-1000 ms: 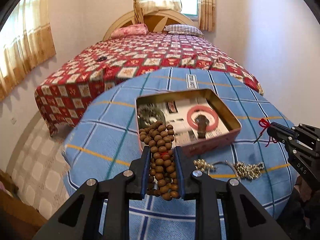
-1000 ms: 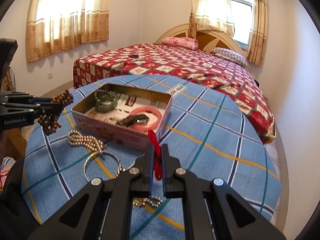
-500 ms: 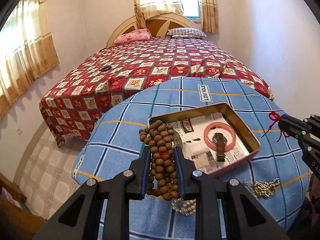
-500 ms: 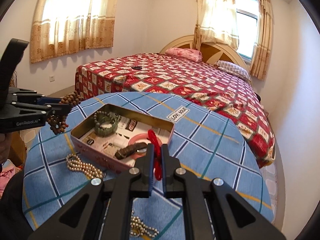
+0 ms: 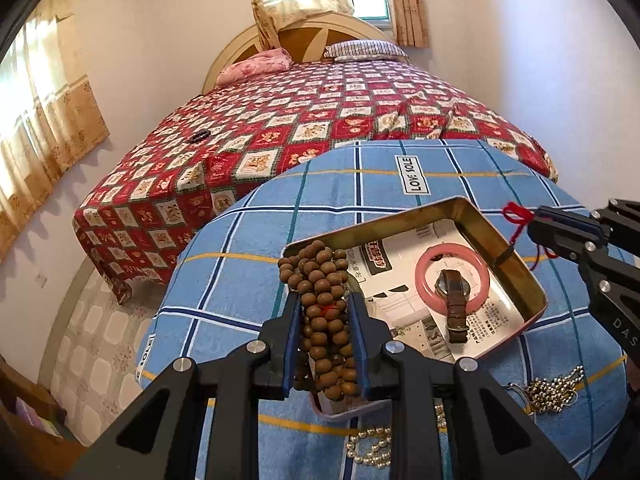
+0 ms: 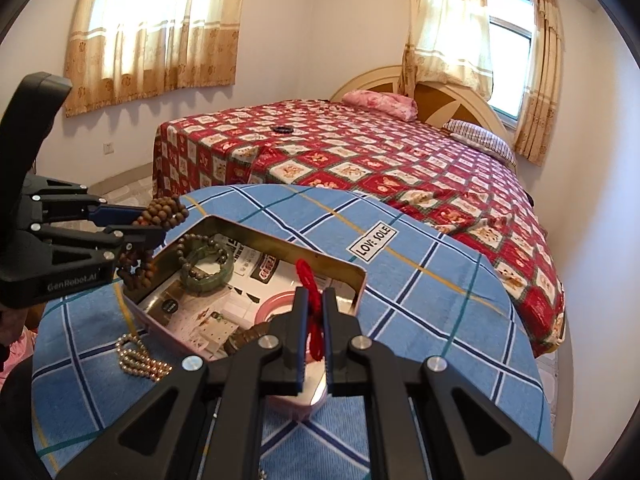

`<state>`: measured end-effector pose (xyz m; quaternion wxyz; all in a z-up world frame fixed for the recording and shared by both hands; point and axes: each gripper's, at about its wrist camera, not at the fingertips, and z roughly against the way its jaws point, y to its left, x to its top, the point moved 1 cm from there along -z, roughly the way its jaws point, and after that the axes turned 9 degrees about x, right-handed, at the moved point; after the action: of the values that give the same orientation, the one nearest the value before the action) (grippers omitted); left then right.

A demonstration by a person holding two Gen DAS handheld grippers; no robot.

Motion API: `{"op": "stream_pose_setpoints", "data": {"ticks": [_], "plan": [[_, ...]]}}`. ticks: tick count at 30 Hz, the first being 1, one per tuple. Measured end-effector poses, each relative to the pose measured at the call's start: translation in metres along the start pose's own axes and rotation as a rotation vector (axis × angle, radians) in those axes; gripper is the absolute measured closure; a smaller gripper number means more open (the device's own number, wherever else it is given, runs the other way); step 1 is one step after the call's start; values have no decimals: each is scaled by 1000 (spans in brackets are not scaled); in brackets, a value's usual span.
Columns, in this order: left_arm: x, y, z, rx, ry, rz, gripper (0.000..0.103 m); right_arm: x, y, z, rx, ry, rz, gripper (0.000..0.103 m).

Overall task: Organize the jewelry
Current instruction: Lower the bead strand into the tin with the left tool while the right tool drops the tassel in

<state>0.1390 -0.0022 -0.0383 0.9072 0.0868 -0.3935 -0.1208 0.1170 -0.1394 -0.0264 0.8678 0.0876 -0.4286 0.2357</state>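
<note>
My left gripper [image 5: 323, 312] is shut on a bunch of brown wooden beads [image 5: 320, 276], held over the near-left corner of the open tin box [image 5: 520, 276]. My right gripper [image 6: 315, 312] is shut on a red string [image 6: 308, 280] over the box's right side; it also shows in the left wrist view [image 5: 538, 224]. In the box lie a pink bangle [image 5: 424, 268], a brown-strapped watch [image 5: 454, 304] and a green bangle with a dark bead bracelet [image 6: 206, 264]. The left gripper shows in the right wrist view [image 6: 156, 226].
The box sits on a round table with a blue checked cloth [image 5: 248, 264]. Silver bead chains lie on the cloth near the box [image 5: 552, 390] [image 6: 136, 360]. A bed with a red patterned cover [image 5: 320, 120] stands behind the table.
Both grippers have risen and moved forward over the tin box, each still holding its item. The brown beads now hang over the box's corner and the red string over its right side.
</note>
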Motion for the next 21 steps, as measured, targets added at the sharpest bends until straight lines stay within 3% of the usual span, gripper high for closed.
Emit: {"op": "stream_pose_setpoints", "data": {"ticks": [14,17,19,21], "plan": [[-9,-12,-21,22,34,-54,78,-11,0,-28,8,70,4,95],[-9,-15,-20,50,29,-67,59,-12,-1,-29,6,74,-1,91],[-9,-16,-16,75,10,-66,34,-13,-2,-29,-6,74,-3,71],[-8,-13,-12,92,-7,-61,29,-14,-2,-27,-12,65,-6,61]]}}
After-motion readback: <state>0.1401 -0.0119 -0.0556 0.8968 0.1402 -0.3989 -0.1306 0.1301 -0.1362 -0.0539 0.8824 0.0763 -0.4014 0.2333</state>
